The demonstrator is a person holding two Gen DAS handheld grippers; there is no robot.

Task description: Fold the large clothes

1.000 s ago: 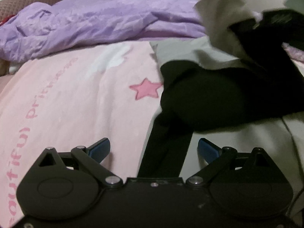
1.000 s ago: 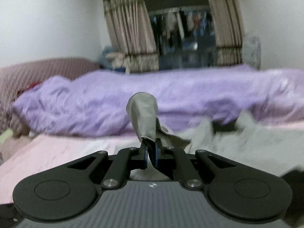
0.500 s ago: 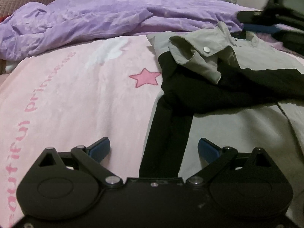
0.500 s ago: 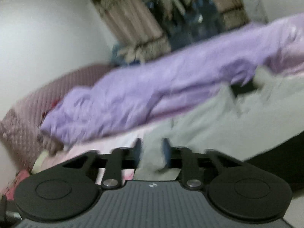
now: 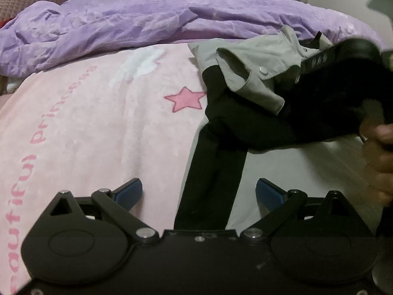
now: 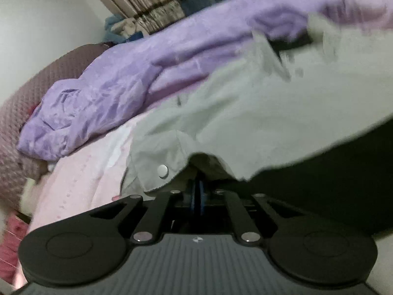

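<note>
The grey and black jacket [image 5: 255, 78] lay on the pink bed [image 5: 98, 123]. The right claw [image 6: 196, 191] was closing, nearly shut, just under the cuff. The left claw [image 5: 199, 191] stood wide open, empty. Best to pinch the cuff firmly, then pull the sleeve flat.

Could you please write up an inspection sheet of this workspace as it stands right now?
Surface: pink bedsheet with a star and lettering.
Job's things: grey-and-black jacket lies rumpled on the sheet, snap cuff lying on top.
Clutter: purple duvet bunched along the far side.
Grippers: left gripper open, empty, over the black panel; right gripper closing, pads nearly together under the cuff; whether it pinches cloth is unclear.
Cables: nothing seen.
Surroundings: curtains, white wall.
</note>
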